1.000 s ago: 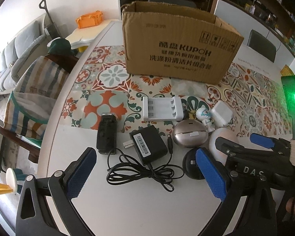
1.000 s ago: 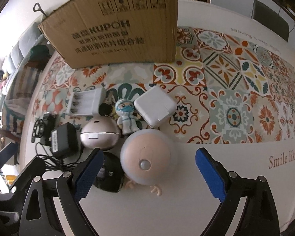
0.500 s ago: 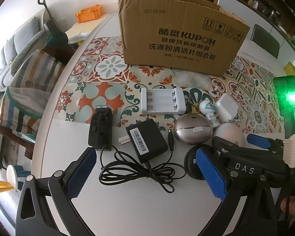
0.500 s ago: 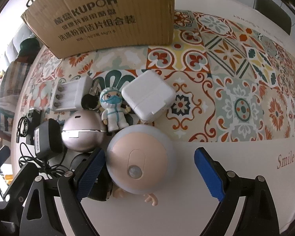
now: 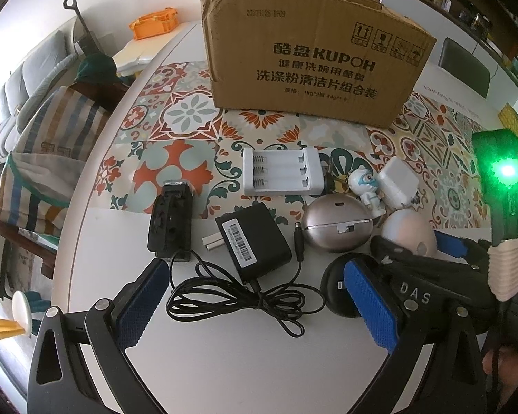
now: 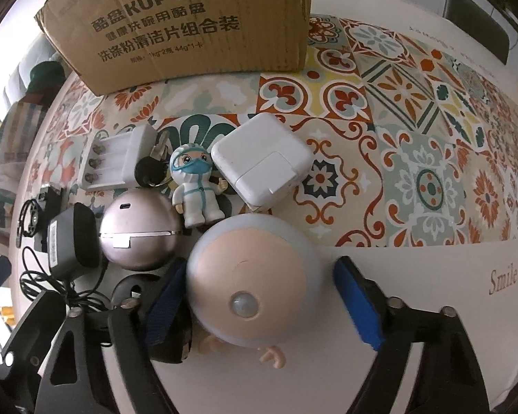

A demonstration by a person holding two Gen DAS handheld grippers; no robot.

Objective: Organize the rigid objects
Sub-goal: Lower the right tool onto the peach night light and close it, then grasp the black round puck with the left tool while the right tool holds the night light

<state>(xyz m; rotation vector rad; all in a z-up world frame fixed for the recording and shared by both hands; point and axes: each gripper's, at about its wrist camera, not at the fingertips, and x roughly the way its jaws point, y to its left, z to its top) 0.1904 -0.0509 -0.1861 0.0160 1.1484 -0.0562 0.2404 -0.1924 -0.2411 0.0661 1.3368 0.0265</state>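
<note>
Here the right tool (image 6: 259, 296) straddles the dome night light (image 6: 253, 276) at the desk's (image 6: 431, 276) near edge, jaws closing, pads not yet pressing. Centre them across its widest part. The cardboard box (image 6: 190, 24) stands at twelve o'clock.

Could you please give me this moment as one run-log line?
right tool: closing around night light, not yet gripping | left tool: open, above cable | box: behind items
</note>
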